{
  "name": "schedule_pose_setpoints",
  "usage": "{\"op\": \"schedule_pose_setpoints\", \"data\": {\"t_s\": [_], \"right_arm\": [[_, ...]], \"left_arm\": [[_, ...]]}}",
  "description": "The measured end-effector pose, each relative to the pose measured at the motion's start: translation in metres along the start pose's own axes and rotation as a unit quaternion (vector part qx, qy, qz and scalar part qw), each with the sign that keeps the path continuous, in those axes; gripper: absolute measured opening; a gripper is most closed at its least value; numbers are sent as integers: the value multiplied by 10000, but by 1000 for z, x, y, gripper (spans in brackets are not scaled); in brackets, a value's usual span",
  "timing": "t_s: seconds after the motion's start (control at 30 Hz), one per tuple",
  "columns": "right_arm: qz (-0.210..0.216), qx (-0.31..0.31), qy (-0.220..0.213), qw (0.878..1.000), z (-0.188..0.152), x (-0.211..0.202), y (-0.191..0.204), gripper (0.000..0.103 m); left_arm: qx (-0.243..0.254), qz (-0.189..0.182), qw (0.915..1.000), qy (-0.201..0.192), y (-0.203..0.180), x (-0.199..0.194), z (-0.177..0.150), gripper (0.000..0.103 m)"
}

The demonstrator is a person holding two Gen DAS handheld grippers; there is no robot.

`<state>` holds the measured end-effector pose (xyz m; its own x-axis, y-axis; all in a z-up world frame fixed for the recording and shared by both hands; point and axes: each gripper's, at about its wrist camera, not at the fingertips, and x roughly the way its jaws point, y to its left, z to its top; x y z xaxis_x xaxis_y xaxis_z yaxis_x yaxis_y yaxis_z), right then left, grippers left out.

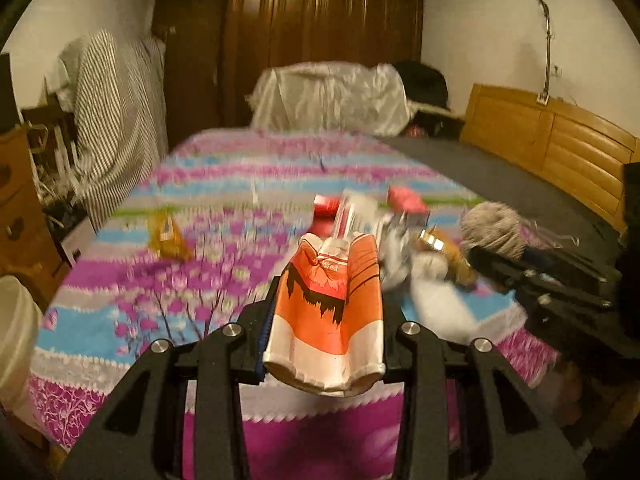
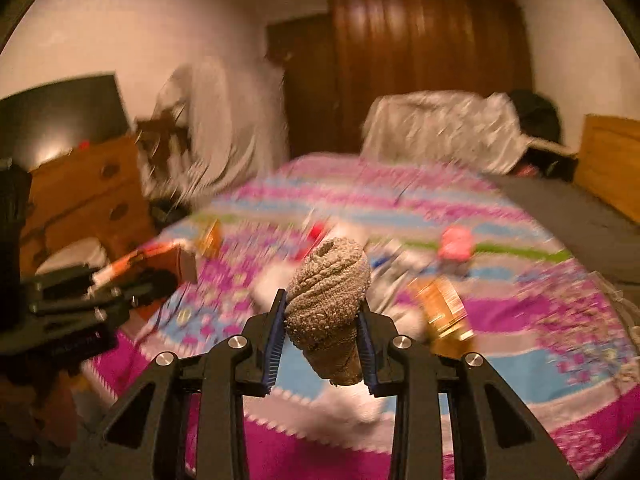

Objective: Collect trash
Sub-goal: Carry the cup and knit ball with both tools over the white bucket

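I have left gripper (image 1: 326,308) clamped on crumpled orange-and-white paper wrapper (image 1: 328,312), right gripper (image 2: 322,320) clamped on rolled grey-brown knitted bundle (image 2: 326,300), both held above floral purple bedspread (image 1: 140,280). Risk: wrapper slips out; frames blurred, scattered packets (image 1: 166,236) easily missed.

Motion blur smears the wrappers (image 1: 404,200) on the bedspread (image 1: 160,280) beyond telling.

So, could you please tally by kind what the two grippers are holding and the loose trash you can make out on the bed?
Orange-and-white wrapper, held in the left gripper: 1
Grey knitted roll, held in the right gripper: 1
Yellow snack packets on the bed: 2
Red or pink packets: 2
Total: 6; the blurred white scraps are uncounted.
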<state>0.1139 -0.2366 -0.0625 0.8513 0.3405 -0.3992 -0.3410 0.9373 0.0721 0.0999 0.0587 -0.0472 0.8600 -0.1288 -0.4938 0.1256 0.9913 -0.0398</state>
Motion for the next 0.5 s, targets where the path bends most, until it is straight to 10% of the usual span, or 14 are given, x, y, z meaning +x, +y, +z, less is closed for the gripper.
{"op": "schedule_pose_setpoints", "data": {"t_s": [0.5], "right_arm": [[-1112, 57, -991, 9888, 38, -85, -37, 33]], "left_arm": [[-46, 676, 9934, -923, -56, -29, 30, 36]]}}
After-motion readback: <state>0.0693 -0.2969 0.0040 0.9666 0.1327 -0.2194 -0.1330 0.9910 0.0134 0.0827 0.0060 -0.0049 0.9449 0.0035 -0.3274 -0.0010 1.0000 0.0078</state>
